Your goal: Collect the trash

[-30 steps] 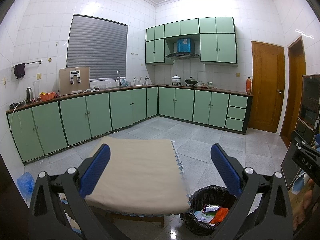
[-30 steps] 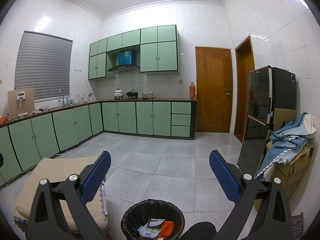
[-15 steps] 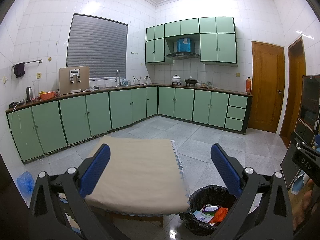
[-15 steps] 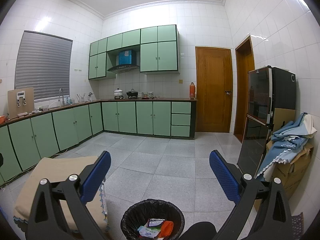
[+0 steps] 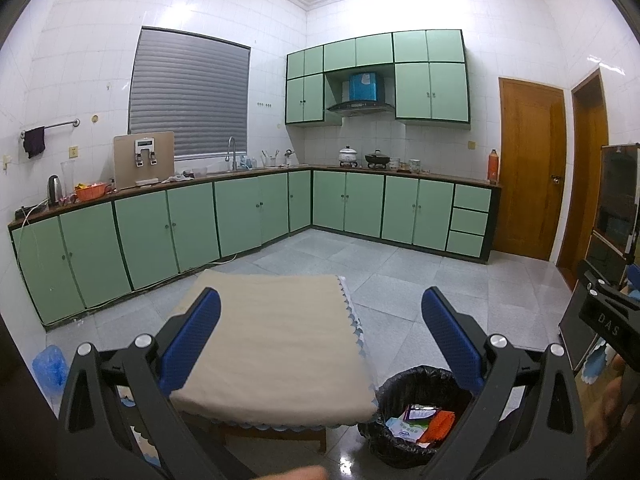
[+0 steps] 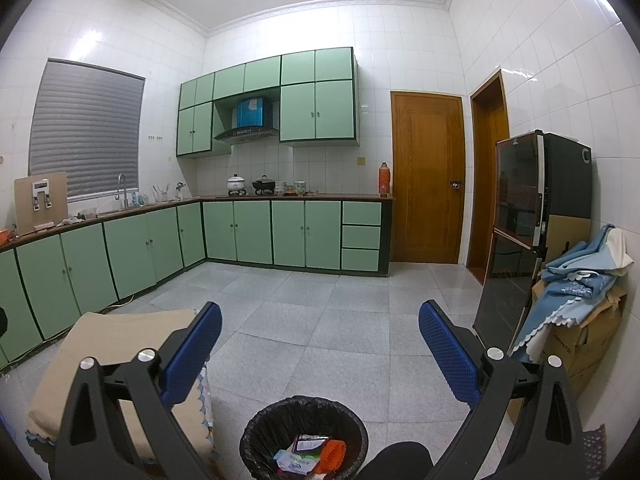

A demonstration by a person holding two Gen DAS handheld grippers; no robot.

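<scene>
The left gripper (image 5: 320, 334), with blue-padded black fingers spread wide and holding nothing, hangs above a low table covered by a beige cloth (image 5: 276, 344). A round bin lined with a black plastic bag (image 5: 404, 446) stands just beside the table's right corner, containing paper wrappers and an orange item (image 5: 438, 424).

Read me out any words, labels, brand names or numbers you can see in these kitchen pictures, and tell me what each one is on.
"DAS": on the black device at the right edge of the left wrist view.
Packets in the trash bin: print too small to read.
Water dispenser panel: too small to read.
Blue range hood sticker: blurred.
</scene>
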